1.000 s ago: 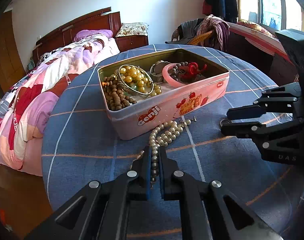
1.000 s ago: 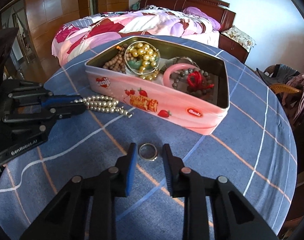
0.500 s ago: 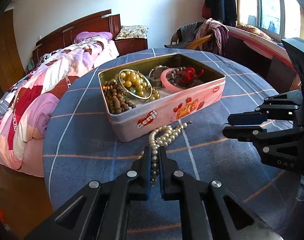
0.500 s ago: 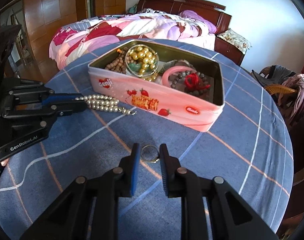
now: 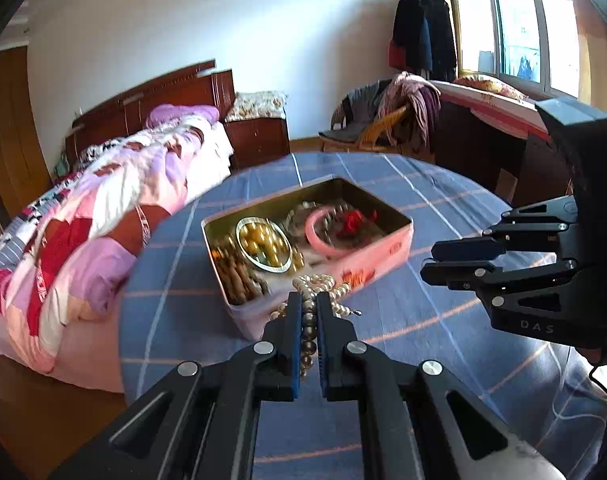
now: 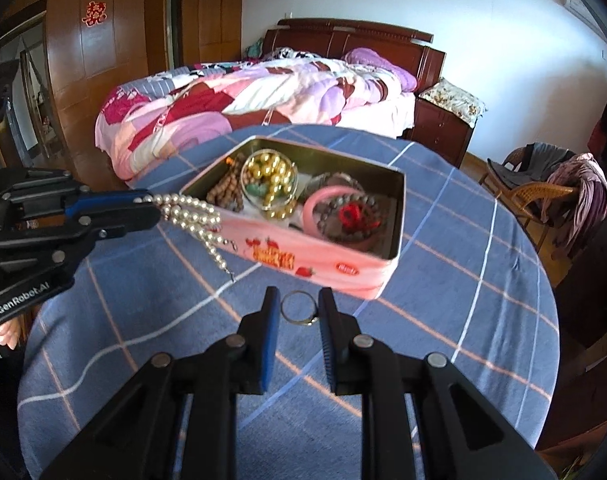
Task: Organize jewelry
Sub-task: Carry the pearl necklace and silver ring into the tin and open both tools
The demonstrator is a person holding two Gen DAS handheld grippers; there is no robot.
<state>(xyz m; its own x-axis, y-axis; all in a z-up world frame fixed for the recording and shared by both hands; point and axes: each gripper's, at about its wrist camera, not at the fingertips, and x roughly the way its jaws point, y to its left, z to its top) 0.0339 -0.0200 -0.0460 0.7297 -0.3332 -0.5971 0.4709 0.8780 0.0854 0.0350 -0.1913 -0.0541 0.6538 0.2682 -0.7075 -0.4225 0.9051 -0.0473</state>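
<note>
My left gripper (image 5: 309, 300) is shut on a pearl necklace (image 5: 315, 282), whose strands dangle off the blue checked tablecloth just in front of the pink tin (image 5: 377, 258). In the right wrist view the left gripper (image 6: 155, 210) holds the pearls (image 6: 195, 216) beside the tin's (image 6: 303, 252) left corner. A thin metal ring (image 6: 309, 321) stands upright in my right gripper (image 6: 297, 300), pinched between the pads above the cloth, short of the tin's near wall. The right gripper (image 5: 427, 260) also shows at the right of the left wrist view.
The tin holds brown beads (image 6: 227, 190), gold beads (image 6: 269, 174) inside a bangle, a pink bangle (image 6: 317, 204) and a red-tied dark bracelet (image 6: 351, 214). A bed (image 6: 263, 92) stands beyond the round table (image 6: 483, 280); a chair with clothes (image 6: 559, 188) is at right.
Both grippers have risen. The pearls have come up off the cloth with the left gripper. The right jaws narrowed onto the ring and lifted it.
</note>
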